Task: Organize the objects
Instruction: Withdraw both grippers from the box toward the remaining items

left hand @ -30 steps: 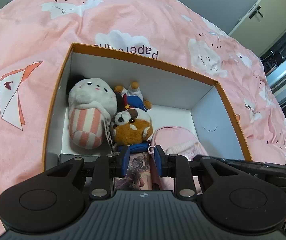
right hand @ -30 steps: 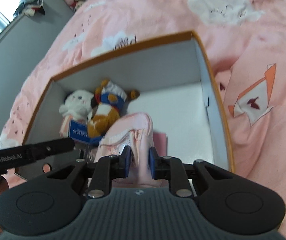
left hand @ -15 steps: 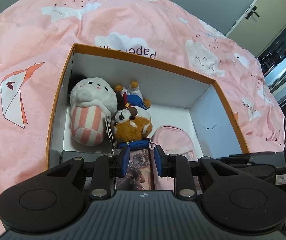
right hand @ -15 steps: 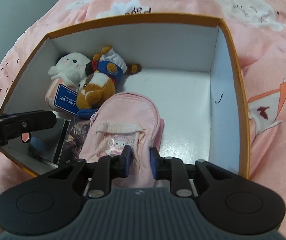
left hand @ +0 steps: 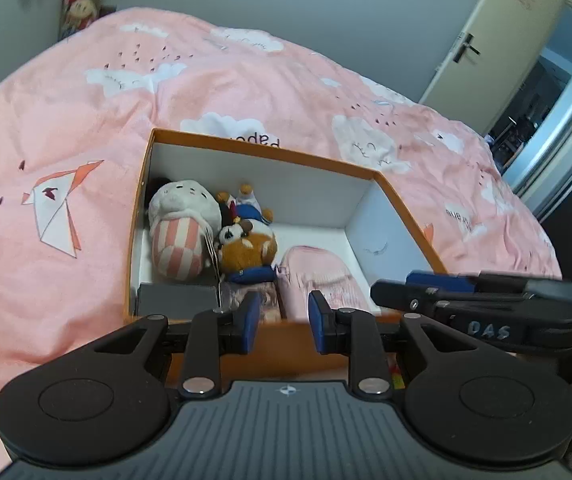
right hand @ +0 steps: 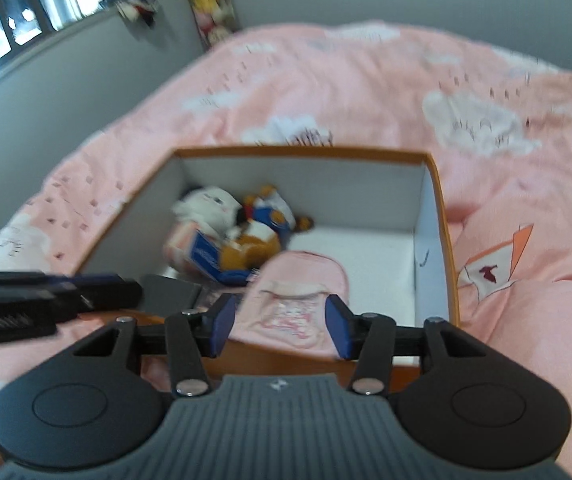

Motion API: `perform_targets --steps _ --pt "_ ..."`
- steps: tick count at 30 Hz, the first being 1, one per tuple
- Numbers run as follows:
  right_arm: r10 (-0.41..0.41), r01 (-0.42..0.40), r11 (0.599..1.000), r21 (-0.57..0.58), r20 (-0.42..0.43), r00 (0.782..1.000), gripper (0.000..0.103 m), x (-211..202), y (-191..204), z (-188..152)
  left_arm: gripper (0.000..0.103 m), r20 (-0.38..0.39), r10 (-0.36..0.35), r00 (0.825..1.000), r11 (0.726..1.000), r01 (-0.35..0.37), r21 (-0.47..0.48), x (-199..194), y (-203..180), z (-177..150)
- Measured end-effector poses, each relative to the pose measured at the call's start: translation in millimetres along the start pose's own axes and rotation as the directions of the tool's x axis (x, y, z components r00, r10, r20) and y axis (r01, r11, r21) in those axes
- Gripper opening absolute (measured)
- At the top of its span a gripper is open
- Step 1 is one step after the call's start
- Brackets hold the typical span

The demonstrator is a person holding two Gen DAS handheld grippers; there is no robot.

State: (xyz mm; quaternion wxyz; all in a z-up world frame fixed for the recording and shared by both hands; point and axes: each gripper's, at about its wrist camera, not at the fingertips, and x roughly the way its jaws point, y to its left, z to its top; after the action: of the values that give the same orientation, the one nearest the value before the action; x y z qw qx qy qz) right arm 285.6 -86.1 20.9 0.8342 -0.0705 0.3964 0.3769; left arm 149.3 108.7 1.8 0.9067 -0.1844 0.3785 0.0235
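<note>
An orange box (left hand: 262, 151) with a white inside sits on the pink bed; it also shows in the right wrist view (right hand: 444, 216). Inside lie a white striped plush (left hand: 180, 220), a brown bear plush (left hand: 248, 246), a small pink backpack (left hand: 318, 280) (right hand: 298, 300), a picture card (left hand: 268, 298) and a grey box (left hand: 176, 300). My left gripper (left hand: 282, 322) is open and empty, just outside the box's near wall. My right gripper (right hand: 282, 326) is open and empty, above the near wall with the backpack beyond it.
The pink duvet (left hand: 86, 160) with cloud and bird prints surrounds the box. A door (left hand: 498, 40) stands at the back right. A window (right hand: 6, 12) and hanging toys (right hand: 210, 4) are at the back left.
My right gripper has let go of the pink backpack, which now lies in the box, and has opened. Both grippers have pulled back and up, out of the box.
</note>
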Motion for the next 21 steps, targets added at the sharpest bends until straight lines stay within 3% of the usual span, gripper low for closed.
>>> perform_targets --steps 5,7,12,21 --pt "0.0 0.005 0.997 -0.073 0.074 0.997 0.055 -27.9 22.2 -30.8 0.03 0.034 0.039 0.999 0.997 -0.041 0.067 -21.2 -9.5 -23.6" --pt "-0.003 0.013 0.995 -0.098 0.095 0.995 0.064 -33.3 28.3 -45.2 0.03 0.064 0.049 0.997 0.996 -0.054 0.074 -30.1 -11.1 -32.3" --pt "0.022 -0.004 0.99 -0.139 0.129 0.991 0.065 -34.9 35.2 -80.2 0.03 0.096 0.093 0.991 0.987 -0.105 0.123 -40.1 -14.8 -51.9" --pt "0.01 0.007 0.936 -0.353 0.046 0.999 0.065 -14.5 72.1 -104.5 0.03 0.134 0.183 0.974 0.972 -0.199 0.124 -55.4 -6.2 -77.6"
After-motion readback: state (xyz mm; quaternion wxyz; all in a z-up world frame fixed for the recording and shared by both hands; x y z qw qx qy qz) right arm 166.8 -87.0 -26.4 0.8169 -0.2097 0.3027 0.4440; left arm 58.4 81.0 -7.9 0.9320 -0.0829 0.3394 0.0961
